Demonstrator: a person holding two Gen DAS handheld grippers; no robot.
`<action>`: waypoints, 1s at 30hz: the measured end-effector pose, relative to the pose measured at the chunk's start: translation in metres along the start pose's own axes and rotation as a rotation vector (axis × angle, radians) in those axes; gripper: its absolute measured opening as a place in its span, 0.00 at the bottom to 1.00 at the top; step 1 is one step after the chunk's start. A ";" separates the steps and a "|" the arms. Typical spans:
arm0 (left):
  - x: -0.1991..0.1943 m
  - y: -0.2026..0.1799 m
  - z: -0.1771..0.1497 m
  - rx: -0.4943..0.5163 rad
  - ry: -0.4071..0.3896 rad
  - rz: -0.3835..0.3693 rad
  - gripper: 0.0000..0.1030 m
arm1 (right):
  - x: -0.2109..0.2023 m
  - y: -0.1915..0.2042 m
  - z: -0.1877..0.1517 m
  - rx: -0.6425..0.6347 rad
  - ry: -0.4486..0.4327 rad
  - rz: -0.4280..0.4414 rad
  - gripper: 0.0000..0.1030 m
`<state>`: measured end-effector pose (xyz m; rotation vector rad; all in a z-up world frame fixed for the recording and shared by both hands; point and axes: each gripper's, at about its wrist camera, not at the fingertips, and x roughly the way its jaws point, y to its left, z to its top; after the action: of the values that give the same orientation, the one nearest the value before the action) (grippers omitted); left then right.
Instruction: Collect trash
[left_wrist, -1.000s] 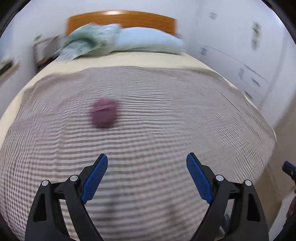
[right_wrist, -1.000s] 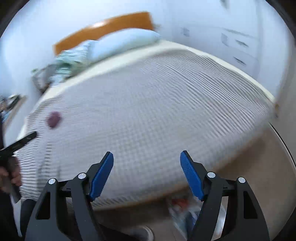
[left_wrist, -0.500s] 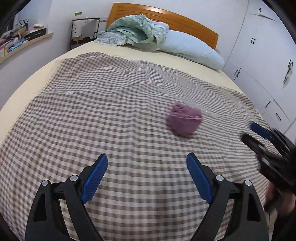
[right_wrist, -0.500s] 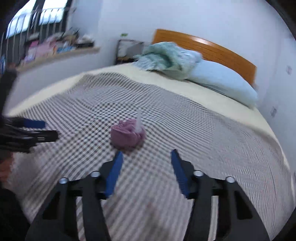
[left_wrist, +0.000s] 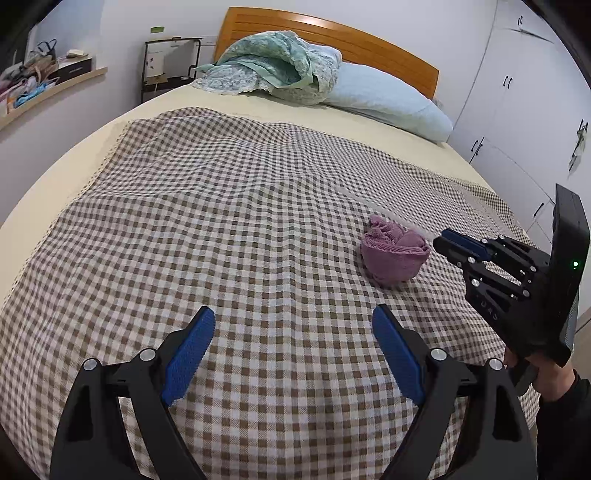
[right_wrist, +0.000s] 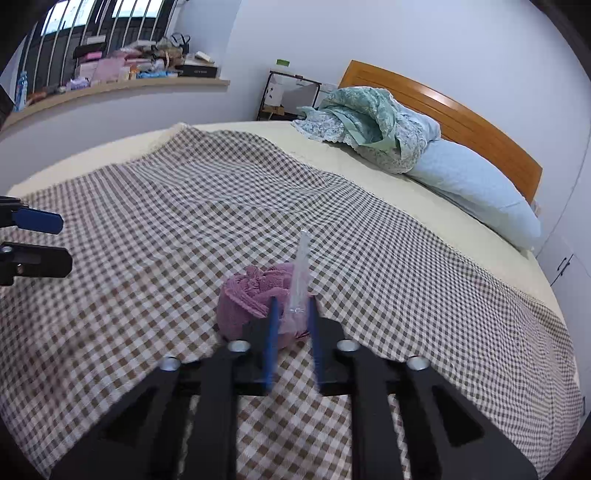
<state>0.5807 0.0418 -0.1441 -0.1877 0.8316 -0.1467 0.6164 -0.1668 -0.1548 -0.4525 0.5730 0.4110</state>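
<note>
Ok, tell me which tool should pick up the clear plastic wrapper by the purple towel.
The right tool: its jaws are closing around the clear plastic wrapper beside the crumpled purple towel. The left tool hangs wide open over bare brown-checked bedspread, well short of it.

Left gripper (left_wrist: 291, 349) hangs tilted downward at the near edge, blue pads (left_wrist: 186, 354) spread wide with nothing between them. Over to its right, the right gripper (right_wrist: 291, 314) is closing, jaws nearly together, a hand (left_wrist: 546, 373) gripping its handle.
</note>
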 end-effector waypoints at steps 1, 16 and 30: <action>0.006 -0.001 0.001 0.002 0.004 -0.002 0.81 | 0.000 0.001 -0.001 -0.004 0.002 0.000 0.12; 0.045 -0.047 0.024 0.041 0.033 -0.143 0.81 | -0.078 -0.028 -0.026 0.123 -0.050 -0.019 0.00; 0.118 -0.115 0.058 0.150 0.140 -0.065 0.45 | -0.213 -0.095 -0.081 0.282 -0.106 -0.172 0.00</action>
<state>0.6962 -0.0883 -0.1654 -0.0639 0.9502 -0.2850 0.4655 -0.3381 -0.0613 -0.2057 0.4761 0.1847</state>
